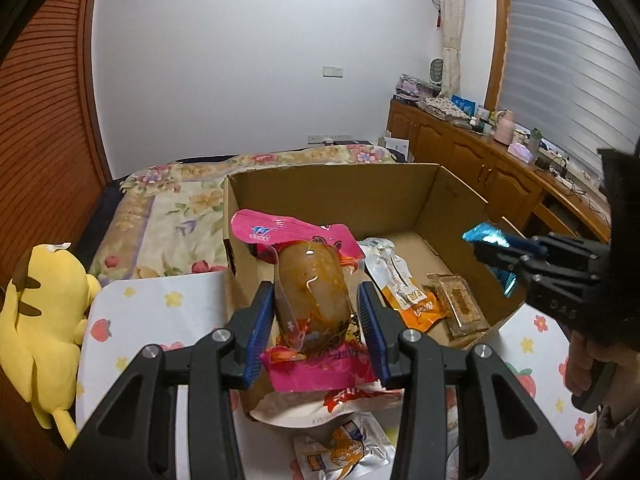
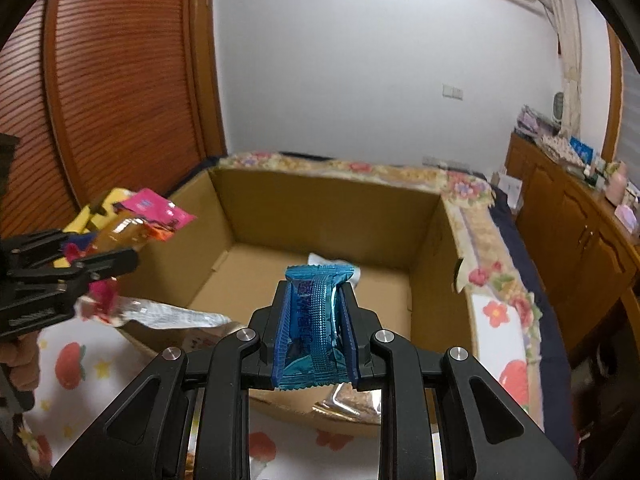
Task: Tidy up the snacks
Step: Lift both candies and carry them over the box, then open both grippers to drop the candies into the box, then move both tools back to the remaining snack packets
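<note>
Your left gripper [image 1: 316,320] is clamped on the pink snack pouch [image 1: 308,292], both blue pads pressing the sides of its clear, brownish middle, and you hold it over the near left corner of the cardboard box [image 1: 340,184]. Your right gripper [image 2: 314,320] is closed tight on the blue foil packet [image 2: 312,320], squeezed upright between the pads above the box's near edge. Just below the left gripper, an orange-and-silver packet [image 1: 340,452] lies on the fruit-print cloth [image 1: 132,312], outside the box. Inside the box, on its floor, you can see an orange-and-white sachet [image 1: 404,284] and beside it a clear-wrapped brown bar [image 1: 460,304], both towards the near right side; the far half of the floor is bare cardboard. To your left a yellow plush toy [image 1: 40,312] leans at the cloth's edge. Beyond the box lies a floral bedspread [image 1: 176,200], then the white wall
</note>
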Demonstrator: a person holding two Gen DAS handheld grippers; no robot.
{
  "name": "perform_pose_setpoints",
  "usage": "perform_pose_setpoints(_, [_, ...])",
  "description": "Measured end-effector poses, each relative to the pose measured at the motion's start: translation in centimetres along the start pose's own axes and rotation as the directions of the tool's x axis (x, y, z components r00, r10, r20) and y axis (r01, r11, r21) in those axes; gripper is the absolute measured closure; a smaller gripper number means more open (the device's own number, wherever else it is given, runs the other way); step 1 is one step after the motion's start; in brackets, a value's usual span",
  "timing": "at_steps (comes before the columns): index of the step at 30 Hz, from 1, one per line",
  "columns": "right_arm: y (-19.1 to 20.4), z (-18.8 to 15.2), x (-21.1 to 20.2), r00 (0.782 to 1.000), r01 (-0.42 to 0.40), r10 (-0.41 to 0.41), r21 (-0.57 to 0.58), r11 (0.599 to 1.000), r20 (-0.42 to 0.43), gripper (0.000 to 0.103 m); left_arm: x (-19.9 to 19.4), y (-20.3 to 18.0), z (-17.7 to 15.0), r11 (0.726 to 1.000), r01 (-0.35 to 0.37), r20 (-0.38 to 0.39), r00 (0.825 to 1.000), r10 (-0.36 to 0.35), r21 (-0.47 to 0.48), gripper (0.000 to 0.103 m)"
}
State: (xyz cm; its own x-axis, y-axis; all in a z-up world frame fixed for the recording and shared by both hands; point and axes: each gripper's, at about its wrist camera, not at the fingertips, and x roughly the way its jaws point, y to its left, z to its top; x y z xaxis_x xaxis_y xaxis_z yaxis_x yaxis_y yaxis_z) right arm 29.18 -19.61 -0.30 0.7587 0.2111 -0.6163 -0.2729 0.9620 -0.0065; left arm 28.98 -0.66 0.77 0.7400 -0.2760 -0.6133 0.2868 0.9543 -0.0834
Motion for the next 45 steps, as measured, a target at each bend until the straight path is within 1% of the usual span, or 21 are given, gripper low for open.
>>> perform_pose_setpoints(2, [-0.4, -0.3, 0.7, 1.000, -0.007, 0.007, 0.024, 1.000, -0.015, 0.082, 0.2, 0.3, 0.0, 1.000, 0.001, -0.003, 1.000, -0.001, -0.008, 0.061])
perform_pose_setpoints(4, [-0.7, -0.5, 1.0, 1.000, -0.008, 0.009, 0.037, 0.999, -0.024, 0.082, 0.2, 0.4, 0.0, 1.000, 0.006, -0.008, 1.000, -0.006, -0.015, 0.058])
perform_pose_setpoints(7, [-1.2, -0.8, 1.4, 0.999, -0.027, 0.029, 0.056, 0.998, -0.046, 0.082, -0.2, 0.5, -0.1, 1.000, 0.011, 0.010, 1.000, -0.011, -0.013, 0.046])
perform_pose_setpoints(8, [-1.3, -0.9, 1.5, 0.998, -0.033, 0.036, 0.064, 0.997, -0.047, 0.081, -0.2, 0.5, -0.1, 1.000, 0.007, 0.014, 1.000, -0.007, -0.010, 0.044])
perform_pose_setpoints(13, [-1.6, -1.2, 2.3, 0.997, -0.033, 0.038, 0.068, 0.997, -0.071, 0.080, -0.7, 0.2, -0.1, 1.000, 0.001, 0.026, 1.000, -0.001, 0.003, 0.041])
perform_pose_setpoints(15, [-1.6, -1.4, 2.5, 0.996, -0.039, 0.045, 0.079, 0.996, -0.073, 0.078, -1.0, 0.2, -0.2, 1.000, 0.003, 0.036, 0.999, -0.003, 0.005, 0.035])
perform_pose_setpoints(16, [-1.7, -1.4, 2.4, 0.996, -0.044, 0.050, 0.084, 0.995, -0.068, 0.078, -1.1, 0.2, -0.2, 1.000, 0.002, 0.042, 0.999, -0.002, 0.005, 0.027])
perform_pose_setpoints(17, [-1.6, -1.4, 2.4, 0.996, -0.047, 0.053, 0.085, 0.995, -0.066, 0.076, -1.4, 0.1, -0.2, 1.000, -0.001, 0.055, 0.999, 0.000, 0.007, 0.022])
perform_pose_setpoints(19, [-1.5, -1.4, 2.2, 0.996, -0.054, 0.060, 0.081, 0.995, -0.062, 0.074, -1.7, 0.1, -0.4, 1.000, -0.008, 0.073, 0.997, 0.008, 0.009, 0.019])
perform_pose_setpoints(21, [-1.3, -1.4, 2.0, 0.996, -0.062, 0.067, 0.078, 0.995, -0.056, 0.063, -2.0, 0.0, -0.5, 1.000, -0.013, 0.080, 0.997, 0.012, 0.010, 0.015])
perform_pose_setpoints(23, [-1.2, -1.5, 1.6, 0.997, -0.067, 0.071, 0.085, 0.994, -0.044, 0.045, -2.5, 0.0, -0.7, 1.000, -0.012, 0.092, 0.996, 0.011, 0.011, 0.014])
perform_pose_setpoints(24, [-1.2, -1.5, 1.3, 0.997, -0.071, 0.074, 0.090, 0.993, -0.037, 0.041, -2.7, -0.2, -0.7, 1.000, -0.013, 0.095, 0.995, 0.011, 0.015, 0.014])
perform_pose_setpoints(25, [-1.0, -1.6, 1.1, 0.996, -0.078, 0.082, 0.091, 0.993, -0.035, 0.034, -2.9, -0.2, -0.8, 1.000, -0.014, 0.098, 0.995, 0.012, 0.019, 0.013])
perform_pose_setpoints(26, [-0.9, -1.7, 0.8, 0.995, -0.087, 0.091, 0.090, 0.992, -0.032, 0.029, -3.1, -0.3, -0.9, 1.000, -0.014, 0.102, 0.995, 0.012, 0.024, 0.009])
perform_pose_setpoints(28, [-0.5, -1.8, -0.1, 0.996, -0.088, 0.090, 0.081, 0.993, -0.013, 0.028, -3.9, -0.4, -1.3, 0.999, -0.021, 0.129, 0.992, 0.018, 0.027, 0.000])
perform_pose_setpoints(30, [-0.3, -2.0, -1.0, 0.996, -0.092, 0.092, 0.075, 0.993, 0.005, 0.027, -4.6, -0.3, -1.5, 0.999, -0.024, 0.149, 0.989, 0.020, 0.026, 0.000])
perform_pose_setpoints(34, [-0.5, -2.5, -3.0, 0.993, -0.115, 0.111, 0.090, 0.989, 0.042, 0.021, -5.6, -0.4, -2.1, 0.999, -0.025, 0.161, 0.987, 0.020, 0.029, 0.000])
perform_pose_setpoints(40, [-0.2, -3.4, -6.2, 0.989, -0.123, 0.116, 0.069, 0.990, 0.094, 0.021, -7.5, -0.6, -3.7, 0.999, -0.022, 0.188, 0.982, 0.015, 0.034, 0.000])
perform_pose_setpoints(45, [0.6, -5.4, -7.7, 0.988, -0.124, 0.120, 0.040, 0.991, 0.098, 0.021, -8.3, -0.9, -5.9, 0.999, -0.016, 0.183, 0.983, 0.008, 0.046, 0.000])
